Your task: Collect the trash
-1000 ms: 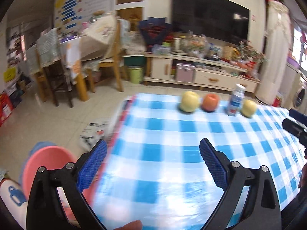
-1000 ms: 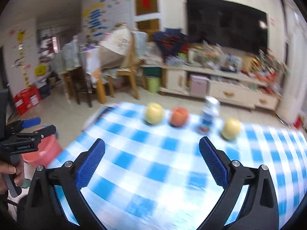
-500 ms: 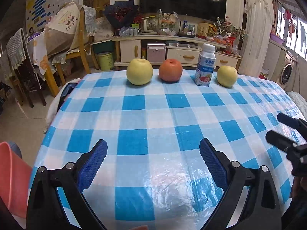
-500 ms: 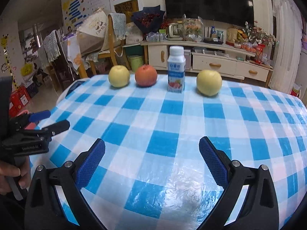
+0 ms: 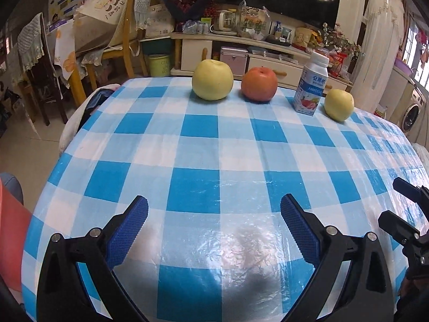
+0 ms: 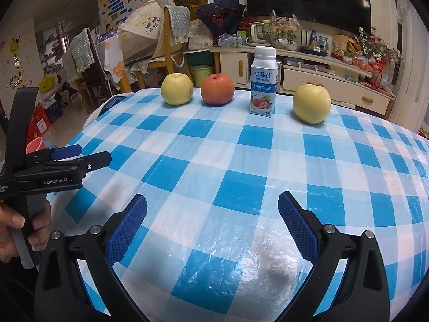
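The milk bottle (image 6: 263, 80) is standing upright at the far edge of the checked table (image 6: 241, 187). A red apple (image 6: 217, 88) is sitting just left of it, w/ a yellow apple (image 6: 177, 88) beyond that and another yellow apple (image 6: 311, 103) near the bottle's right. The left gripper (image 5: 214, 222) and right gripper (image 6: 212, 218) are hovering well short of the bottle, both spread wide and holding nothing (pads blue).
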`<action>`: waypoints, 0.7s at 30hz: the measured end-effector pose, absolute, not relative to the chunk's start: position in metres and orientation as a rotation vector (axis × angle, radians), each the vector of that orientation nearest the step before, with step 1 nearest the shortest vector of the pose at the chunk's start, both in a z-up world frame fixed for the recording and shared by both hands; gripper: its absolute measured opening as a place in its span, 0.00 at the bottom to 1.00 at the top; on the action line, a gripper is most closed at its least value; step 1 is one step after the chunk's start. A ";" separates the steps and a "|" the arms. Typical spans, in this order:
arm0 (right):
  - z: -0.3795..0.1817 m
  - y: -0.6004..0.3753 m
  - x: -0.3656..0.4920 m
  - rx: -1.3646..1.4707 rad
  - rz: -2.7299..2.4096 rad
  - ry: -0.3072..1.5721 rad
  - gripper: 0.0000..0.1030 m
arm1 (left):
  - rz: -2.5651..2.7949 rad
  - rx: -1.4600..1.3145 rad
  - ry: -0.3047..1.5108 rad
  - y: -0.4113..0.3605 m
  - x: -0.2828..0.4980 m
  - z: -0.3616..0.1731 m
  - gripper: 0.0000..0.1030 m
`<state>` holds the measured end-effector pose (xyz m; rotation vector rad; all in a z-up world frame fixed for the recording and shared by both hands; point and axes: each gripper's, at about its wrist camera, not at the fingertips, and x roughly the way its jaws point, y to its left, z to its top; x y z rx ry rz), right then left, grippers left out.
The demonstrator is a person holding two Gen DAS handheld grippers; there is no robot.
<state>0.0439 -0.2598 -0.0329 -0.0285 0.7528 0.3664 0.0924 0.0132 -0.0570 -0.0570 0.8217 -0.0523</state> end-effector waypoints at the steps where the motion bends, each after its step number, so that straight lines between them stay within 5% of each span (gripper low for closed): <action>1: -0.033 -0.260 0.044 -0.028 0.365 0.754 0.96 | -0.054 -0.053 0.819 0.012 0.092 -0.056 0.95; 21: -0.041 -0.262 0.047 -0.021 0.355 0.779 0.96 | -0.013 0.115 0.779 -0.013 0.084 -0.057 0.95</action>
